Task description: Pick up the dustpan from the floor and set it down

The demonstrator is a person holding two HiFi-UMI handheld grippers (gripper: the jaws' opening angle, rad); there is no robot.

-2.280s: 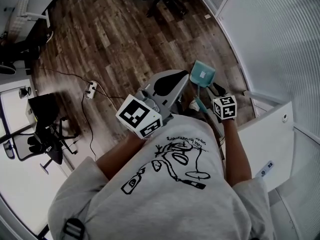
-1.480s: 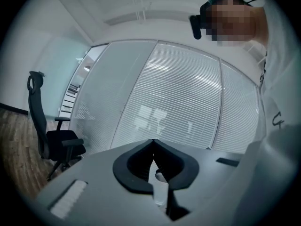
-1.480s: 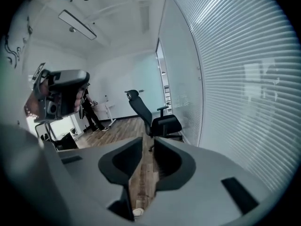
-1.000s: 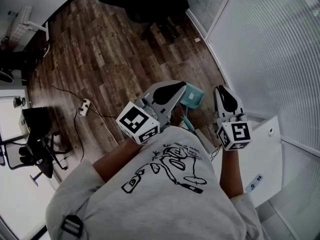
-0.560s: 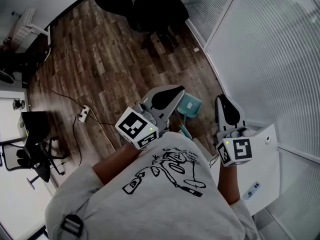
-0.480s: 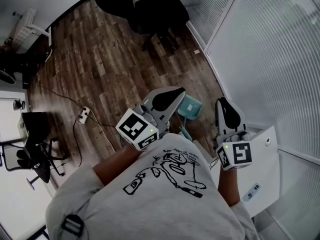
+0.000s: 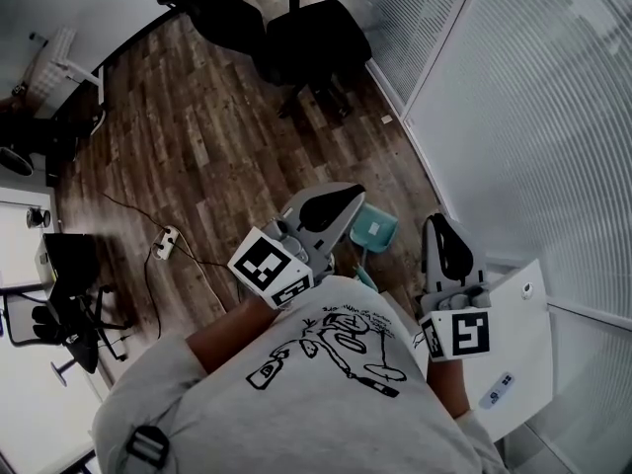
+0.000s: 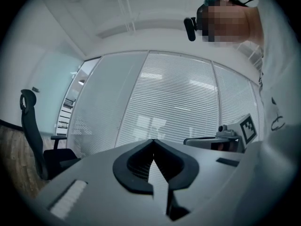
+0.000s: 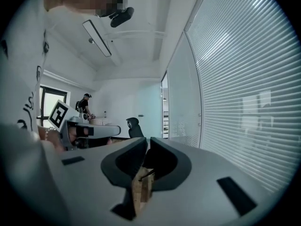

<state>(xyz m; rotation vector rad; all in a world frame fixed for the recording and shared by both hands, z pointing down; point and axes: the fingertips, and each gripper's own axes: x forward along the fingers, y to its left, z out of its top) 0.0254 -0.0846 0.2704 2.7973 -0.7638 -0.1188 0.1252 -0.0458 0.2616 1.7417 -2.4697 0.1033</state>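
The teal dustpan [image 7: 375, 228] lies on the wood floor next to the glass wall, its handle pointing back toward the person. No gripper touches it. My left gripper [image 7: 348, 194] is held level above the floor just left of the dustpan. Its jaws [image 8: 153, 141] are shut with nothing between them. My right gripper [image 7: 433, 221] is to the right of the dustpan, well above it. Its jaws [image 9: 146, 140] are closing the last bit and hold nothing. Each gripper view shows the other gripper beside it.
A glass wall with blinds [image 7: 513, 117] runs along the right. A white cabinet [image 7: 513, 334] stands at the lower right. Two black office chairs [image 7: 296, 28] are at the far end of the floor. A power strip with its cable [image 7: 166, 242] lies at the left.
The right gripper has come up from the dustpan's handle and risen. The left gripper has risen a little. The dustpan has stayed on the floor, and the head view now looks from higher up.
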